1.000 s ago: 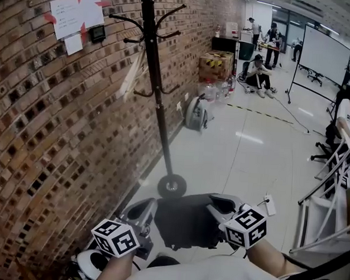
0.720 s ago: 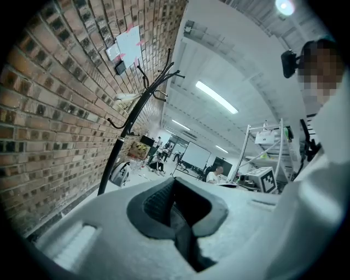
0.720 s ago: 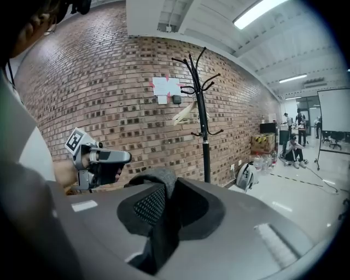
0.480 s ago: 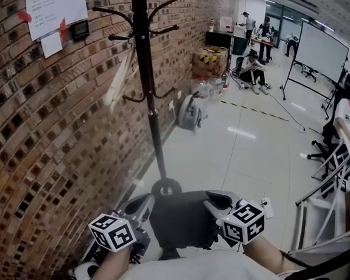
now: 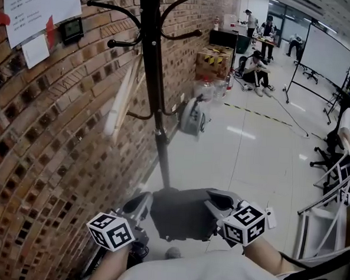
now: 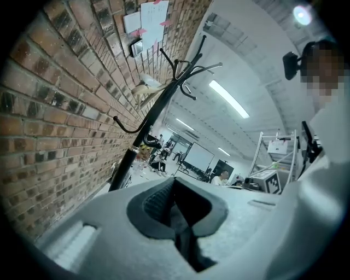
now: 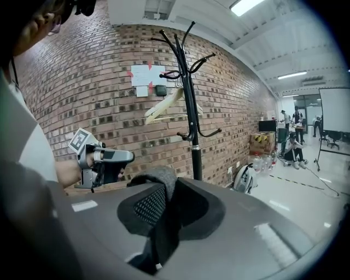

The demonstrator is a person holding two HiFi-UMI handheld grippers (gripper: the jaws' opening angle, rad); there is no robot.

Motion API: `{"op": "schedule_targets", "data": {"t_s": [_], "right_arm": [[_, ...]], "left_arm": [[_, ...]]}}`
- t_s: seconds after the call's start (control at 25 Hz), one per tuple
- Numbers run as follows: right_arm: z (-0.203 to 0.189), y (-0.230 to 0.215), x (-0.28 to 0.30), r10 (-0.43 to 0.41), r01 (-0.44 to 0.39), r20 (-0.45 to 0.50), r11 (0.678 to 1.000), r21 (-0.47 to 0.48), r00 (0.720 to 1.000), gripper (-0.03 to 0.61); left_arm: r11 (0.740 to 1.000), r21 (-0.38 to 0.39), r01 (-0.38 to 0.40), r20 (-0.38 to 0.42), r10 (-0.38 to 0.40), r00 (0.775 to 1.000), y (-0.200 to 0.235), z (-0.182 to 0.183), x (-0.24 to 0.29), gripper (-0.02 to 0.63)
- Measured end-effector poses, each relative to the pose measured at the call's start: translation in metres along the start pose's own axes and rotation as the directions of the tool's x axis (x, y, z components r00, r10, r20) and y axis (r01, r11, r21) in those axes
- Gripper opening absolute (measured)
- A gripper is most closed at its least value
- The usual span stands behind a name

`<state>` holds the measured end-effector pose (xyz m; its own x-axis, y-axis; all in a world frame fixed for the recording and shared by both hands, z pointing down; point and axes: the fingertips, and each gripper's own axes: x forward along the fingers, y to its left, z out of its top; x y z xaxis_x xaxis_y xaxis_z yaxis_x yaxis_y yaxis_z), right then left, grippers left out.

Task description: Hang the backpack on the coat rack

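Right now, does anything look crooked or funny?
Yes: a pale wooden-looking piece sits slanted between the coat rack and the brick wall. What it is, I cannot tell. Nothing else stands out.

My backpack (image 5: 182, 214) covers the rack's (image 5: 156, 106) base in the head view, and the top edge cuts off the rack's crown. My shirt (image 5: 214, 275) hides the backpack's lower part. The wall paper (image 5: 38, 4) runs off the corner, and its print is too small to read.

Dark grey backpack (image 5: 179, 215), black coat rack (image 5: 153, 76), red-brown brick wall (image 5: 44, 146)
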<state>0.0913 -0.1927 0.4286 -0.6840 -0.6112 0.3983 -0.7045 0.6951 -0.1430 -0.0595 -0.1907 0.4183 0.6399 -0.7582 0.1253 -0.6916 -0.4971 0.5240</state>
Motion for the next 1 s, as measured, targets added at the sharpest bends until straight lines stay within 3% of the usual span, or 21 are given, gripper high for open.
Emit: {"op": "schedule_targets", "data": {"t_s": [0.52,1.0], "right_arm": [[0.084,-0.049,0.105,-0.002,0.003,0.046,1.0,-0.016,0.999,0.051],[0.117,-0.085,0.165,-0.004,0.003,0.042,0.999,0.035,0.999,0.051]], "left_arm": [[1.0,-0.002,0.007,-0.005,-0.007,1.0,0.078,0.044,0.042,0.002],[0.999,-0.04,0.014,-0.042,-0.015,0.999,0.117,0.04,0.062,0.002]]}}
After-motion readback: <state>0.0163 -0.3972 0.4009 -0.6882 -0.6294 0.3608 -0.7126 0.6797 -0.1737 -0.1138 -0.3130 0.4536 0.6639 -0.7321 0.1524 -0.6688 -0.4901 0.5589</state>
